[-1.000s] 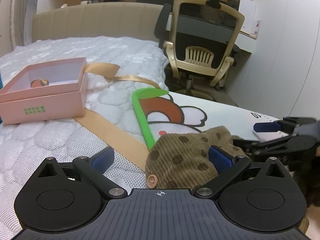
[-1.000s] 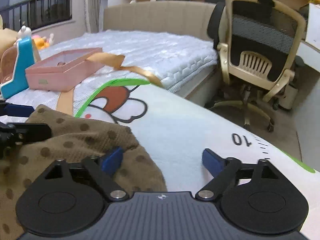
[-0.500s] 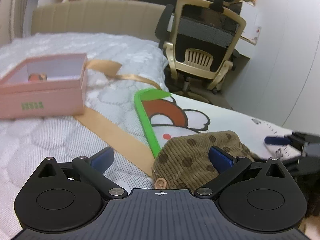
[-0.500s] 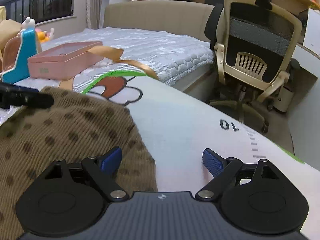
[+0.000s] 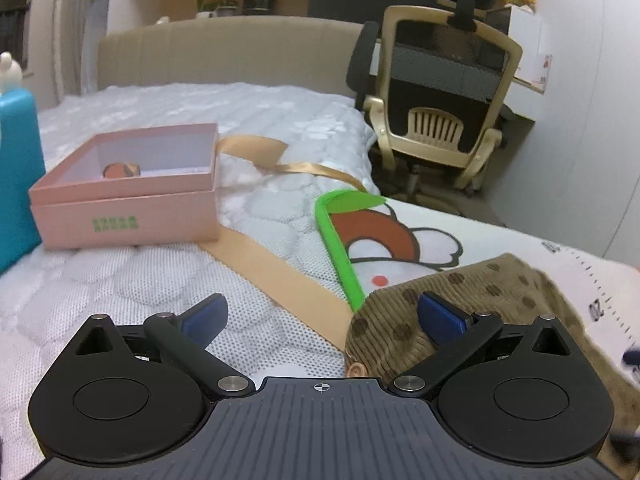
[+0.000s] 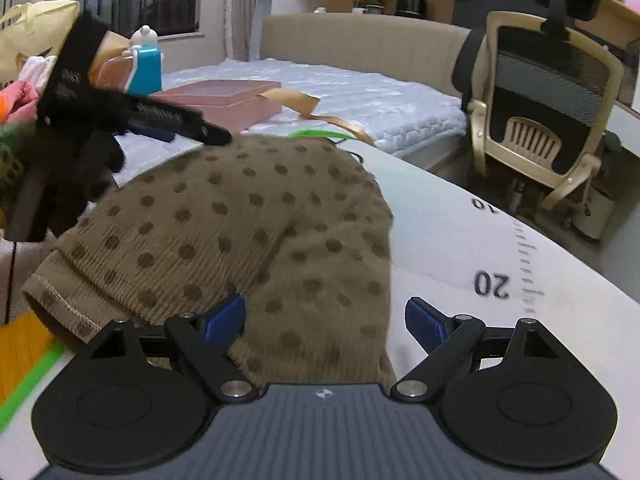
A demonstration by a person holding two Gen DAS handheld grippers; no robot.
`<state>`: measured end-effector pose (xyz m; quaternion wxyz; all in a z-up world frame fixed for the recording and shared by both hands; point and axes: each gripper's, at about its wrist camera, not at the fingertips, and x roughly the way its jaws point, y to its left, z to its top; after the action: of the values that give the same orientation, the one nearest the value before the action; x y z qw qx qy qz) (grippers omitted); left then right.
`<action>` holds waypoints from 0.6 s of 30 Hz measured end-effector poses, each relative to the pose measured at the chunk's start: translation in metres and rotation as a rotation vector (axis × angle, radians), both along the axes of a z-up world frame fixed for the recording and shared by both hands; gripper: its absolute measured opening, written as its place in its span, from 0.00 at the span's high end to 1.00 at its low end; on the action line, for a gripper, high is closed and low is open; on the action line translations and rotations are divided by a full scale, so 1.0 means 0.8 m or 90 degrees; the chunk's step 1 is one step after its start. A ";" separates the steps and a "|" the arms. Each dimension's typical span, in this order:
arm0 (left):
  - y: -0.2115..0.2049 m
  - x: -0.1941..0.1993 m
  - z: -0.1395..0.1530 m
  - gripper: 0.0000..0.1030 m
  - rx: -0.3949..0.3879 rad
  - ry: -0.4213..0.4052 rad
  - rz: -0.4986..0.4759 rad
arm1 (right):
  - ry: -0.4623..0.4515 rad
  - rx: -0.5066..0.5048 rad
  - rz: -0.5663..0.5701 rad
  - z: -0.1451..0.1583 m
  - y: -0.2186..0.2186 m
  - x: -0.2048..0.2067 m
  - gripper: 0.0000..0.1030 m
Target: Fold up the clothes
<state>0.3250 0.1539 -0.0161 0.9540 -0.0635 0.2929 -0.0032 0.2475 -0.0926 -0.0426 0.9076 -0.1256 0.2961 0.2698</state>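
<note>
A brown corduroy garment with dark dots (image 6: 260, 220) lies bunched on a white play mat (image 6: 460, 248) printed with a cartoon and a ruler scale. My right gripper (image 6: 324, 318) stands open low over the garment's near end, its left fingertip (image 6: 226, 316) above the cloth. In the left wrist view the garment (image 5: 480, 292) sits at the lower right with a small button at its edge. My left gripper (image 5: 320, 314) is open, its right fingertip (image 5: 438, 314) over the cloth's left edge. The left gripper (image 6: 160, 120) also shows beyond the garment's far side.
A pink open box (image 5: 128, 192) and a gold ribbon (image 5: 280, 164) rest on the white quilted bed (image 5: 120, 280). A blue container (image 5: 16, 176) stands at the left edge. An office chair (image 5: 444, 112) is beside the bed. The mat's green border (image 5: 340, 248) runs beside the garment.
Both grippers stayed open and drew back. The right wrist view swung left, so the garment now fills its middle and looks more spread out. The right gripper has nearly left the left wrist view.
</note>
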 end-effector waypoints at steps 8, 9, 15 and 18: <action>-0.038 -0.140 0.023 0.00 0.020 0.003 -0.052 | -0.011 0.048 -0.010 0.021 -0.039 -0.030 0.05; -0.047 -0.157 0.018 0.00 0.033 0.013 -0.065 | -0.018 0.048 -0.015 0.021 -0.041 -0.032 0.03; -0.072 -0.195 -0.015 0.00 0.129 0.053 -0.089 | 0.028 0.009 -0.041 -0.008 -0.032 -0.026 0.00; -0.072 -0.206 -0.012 0.00 0.141 0.049 -0.079 | 0.036 0.017 -0.043 -0.004 -0.034 -0.036 0.00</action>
<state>0.1600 0.0962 -0.0256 0.9412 0.0608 0.3311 -0.0276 0.2190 -0.1200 -0.0459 0.9090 -0.0957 0.3224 0.2463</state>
